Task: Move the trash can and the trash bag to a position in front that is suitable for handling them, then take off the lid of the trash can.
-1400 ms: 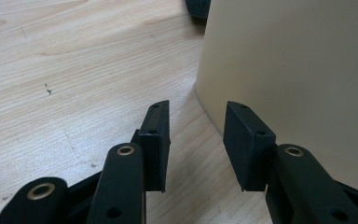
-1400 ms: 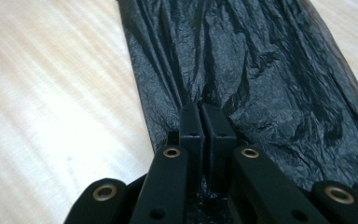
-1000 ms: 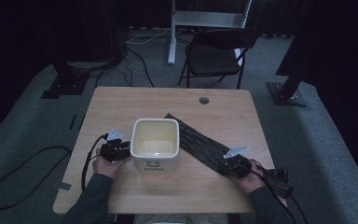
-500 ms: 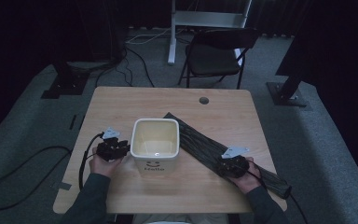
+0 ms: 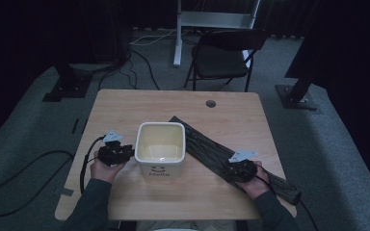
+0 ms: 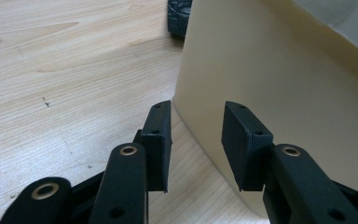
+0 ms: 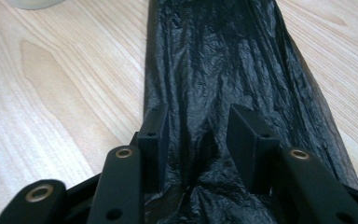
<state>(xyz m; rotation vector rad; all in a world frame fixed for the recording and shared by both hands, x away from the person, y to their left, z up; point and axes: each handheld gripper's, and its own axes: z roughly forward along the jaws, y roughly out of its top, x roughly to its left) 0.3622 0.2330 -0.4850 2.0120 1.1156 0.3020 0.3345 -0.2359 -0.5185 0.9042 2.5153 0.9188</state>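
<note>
On pale wood-grain table: cream square bin, glossy smooth walls, rounded corners, smiley face and lettering printed on near side; stands upright near centre. Beside and behind it, long black plastic bag, flattened into a strip, crinkled and finely creased, faintly shiny; runs diagonally from behind the bin's far right corner to the table's near right edge, tail end overhanging there.

Left gripper held level just beside the bin's left wall; in left gripper view matte black rectangular pads spread apart, bin's rounded corner seen between and beyond them, contact not discernible, nothing pinched.

Right gripper low over the bag's near stretch; in right gripper view jaws spread, having just been opening; bag lies under and between them, a raised pleat of film standing in the gap, pads not pressing it.

Small round grommet hole near far table edge. Folding chair beyond, on grey carpet.
</note>
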